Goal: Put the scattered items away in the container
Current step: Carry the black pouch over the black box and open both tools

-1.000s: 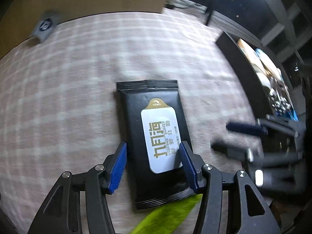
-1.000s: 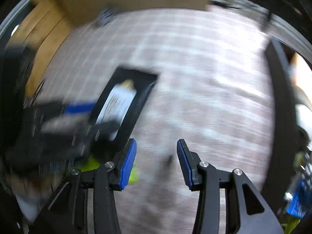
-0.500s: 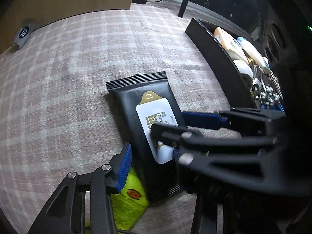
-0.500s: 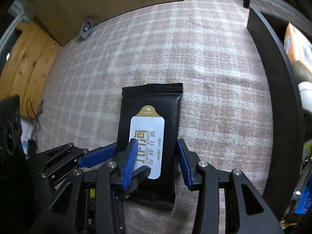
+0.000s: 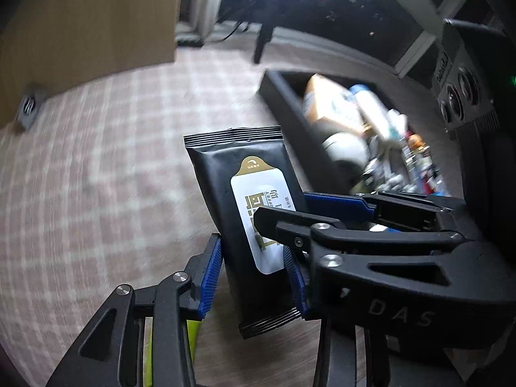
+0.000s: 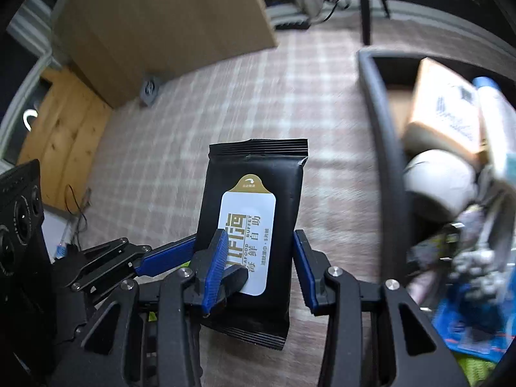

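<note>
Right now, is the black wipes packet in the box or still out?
Out. The black wipes packet is between both grippers' fingers above the checked cloth, left of the dark box that holds the other items.

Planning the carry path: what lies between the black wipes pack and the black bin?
Only bare checked cloth separates the wipes pack from the bin wall; the right wrist view shows it best, though blurred.

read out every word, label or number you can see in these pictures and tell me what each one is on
"SEAFOOD BUFFET", beside large gold Chinese characters: white label of the black plastic wipes packet.
"DAS": black body of the right gripper, seen from the left wrist.
Too blurred to read: small grey square tag on the checked cloth, tan carton in the black container.
</note>
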{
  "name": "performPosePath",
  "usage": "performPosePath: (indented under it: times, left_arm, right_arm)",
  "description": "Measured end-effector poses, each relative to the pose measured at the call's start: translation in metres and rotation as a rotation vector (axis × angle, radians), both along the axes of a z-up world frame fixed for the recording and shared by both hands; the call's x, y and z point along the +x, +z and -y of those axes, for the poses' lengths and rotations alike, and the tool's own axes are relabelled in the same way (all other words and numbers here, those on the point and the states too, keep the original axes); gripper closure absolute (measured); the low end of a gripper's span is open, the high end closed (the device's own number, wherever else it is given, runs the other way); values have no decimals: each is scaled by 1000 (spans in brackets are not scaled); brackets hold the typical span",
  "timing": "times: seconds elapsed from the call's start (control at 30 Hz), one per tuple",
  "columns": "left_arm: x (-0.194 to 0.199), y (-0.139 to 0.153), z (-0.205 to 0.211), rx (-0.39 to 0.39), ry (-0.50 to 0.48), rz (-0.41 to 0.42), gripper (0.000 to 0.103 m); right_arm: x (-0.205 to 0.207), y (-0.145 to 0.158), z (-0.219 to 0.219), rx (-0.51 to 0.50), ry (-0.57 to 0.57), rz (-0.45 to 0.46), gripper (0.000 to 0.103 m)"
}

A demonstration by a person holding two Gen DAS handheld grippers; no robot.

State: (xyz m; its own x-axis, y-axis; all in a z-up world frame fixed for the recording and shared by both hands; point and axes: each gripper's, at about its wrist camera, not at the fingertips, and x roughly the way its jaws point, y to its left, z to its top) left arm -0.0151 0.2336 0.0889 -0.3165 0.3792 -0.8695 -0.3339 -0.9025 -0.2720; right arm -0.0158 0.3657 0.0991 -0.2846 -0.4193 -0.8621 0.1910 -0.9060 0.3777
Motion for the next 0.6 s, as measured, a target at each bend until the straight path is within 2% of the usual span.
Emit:
performPosePath:
  times: [0.23,0.4,0.6]
  left_arm:
    - [-8,38,-70,35,-91,-72,67]
    - [-7,49,-130,65,-176,-87,67]
    - [-1,54,-195,50,-257,-114,67]
  right_arm:
    - [-14,37,-37,16,-84,-96,62]
    - [-3,56,-105,19,-177,-134,62]
    - [9,66,-180,65,-269,-146,62]
